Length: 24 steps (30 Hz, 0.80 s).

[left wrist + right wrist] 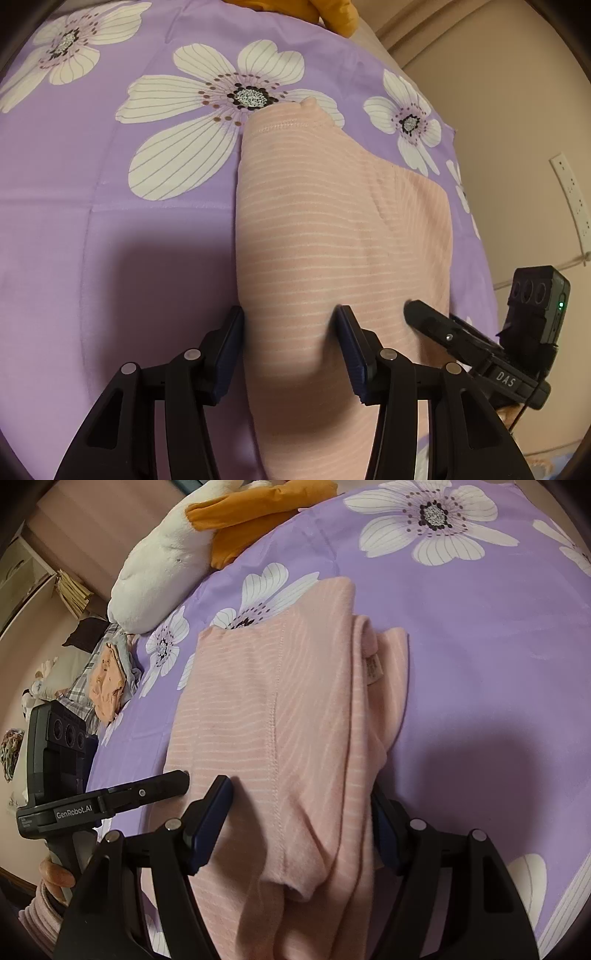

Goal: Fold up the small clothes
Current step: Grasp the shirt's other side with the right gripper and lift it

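A pink striped garment (332, 236), partly folded, is laid on the bed sheet (110, 229), purple with white flowers. In the left wrist view the left gripper (290, 328) is seen with fingers (231, 343) set wide, straddling the garment's near edge; no cloth is pinched. In the right wrist view the right gripper (303, 808) is likewise spread wide, the near fold lying between the fingers (210, 819). The layered edges and label (373, 668) are noted toward 1 o'clock.

Risks judged: only the top layer may be caught on closing, so the stack could slide apart. The soft sheet may be pinched along with the cloth. A plush toy (159, 579) at 10 o'clock lies well apart.
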{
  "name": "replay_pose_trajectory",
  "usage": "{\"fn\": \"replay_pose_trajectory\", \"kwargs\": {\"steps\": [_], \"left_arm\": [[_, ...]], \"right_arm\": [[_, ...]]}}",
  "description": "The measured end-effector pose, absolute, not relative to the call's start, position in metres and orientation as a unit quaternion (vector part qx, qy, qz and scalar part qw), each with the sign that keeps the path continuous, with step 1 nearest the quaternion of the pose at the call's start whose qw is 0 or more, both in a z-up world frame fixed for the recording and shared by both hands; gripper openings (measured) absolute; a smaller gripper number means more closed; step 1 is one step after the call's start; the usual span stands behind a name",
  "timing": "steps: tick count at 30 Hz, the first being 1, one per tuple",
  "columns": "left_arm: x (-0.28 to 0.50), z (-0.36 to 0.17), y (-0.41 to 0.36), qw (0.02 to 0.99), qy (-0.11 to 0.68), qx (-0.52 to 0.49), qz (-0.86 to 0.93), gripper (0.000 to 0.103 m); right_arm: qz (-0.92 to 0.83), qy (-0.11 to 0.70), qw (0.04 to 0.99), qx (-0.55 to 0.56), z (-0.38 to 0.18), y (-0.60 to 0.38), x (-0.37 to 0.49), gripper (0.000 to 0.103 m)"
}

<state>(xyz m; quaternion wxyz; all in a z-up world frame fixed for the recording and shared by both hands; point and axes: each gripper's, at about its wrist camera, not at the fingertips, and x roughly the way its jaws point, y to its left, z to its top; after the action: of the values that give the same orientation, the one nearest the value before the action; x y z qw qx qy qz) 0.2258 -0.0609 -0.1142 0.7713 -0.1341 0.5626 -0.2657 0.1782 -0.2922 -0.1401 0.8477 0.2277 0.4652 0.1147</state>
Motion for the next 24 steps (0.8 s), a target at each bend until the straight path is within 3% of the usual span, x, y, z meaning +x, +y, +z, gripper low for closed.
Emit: {"fn": "replay_pose_trajectory", "kwargs": {"steps": [11,24], "left_arm": [[0.226,-0.111,-0.065,0.777,0.554,-0.122,-0.272,0.048],[0.223,-0.106,-0.070,0.781,0.543,-0.117,-0.286,0.047]], "right_arm": [[0.140,0.450,0.855,0.217,-0.135,-0.276,0.182,0.035],[0.197,0.408,0.859,0.238,-0.120,-0.268,0.176,0.030]]}}
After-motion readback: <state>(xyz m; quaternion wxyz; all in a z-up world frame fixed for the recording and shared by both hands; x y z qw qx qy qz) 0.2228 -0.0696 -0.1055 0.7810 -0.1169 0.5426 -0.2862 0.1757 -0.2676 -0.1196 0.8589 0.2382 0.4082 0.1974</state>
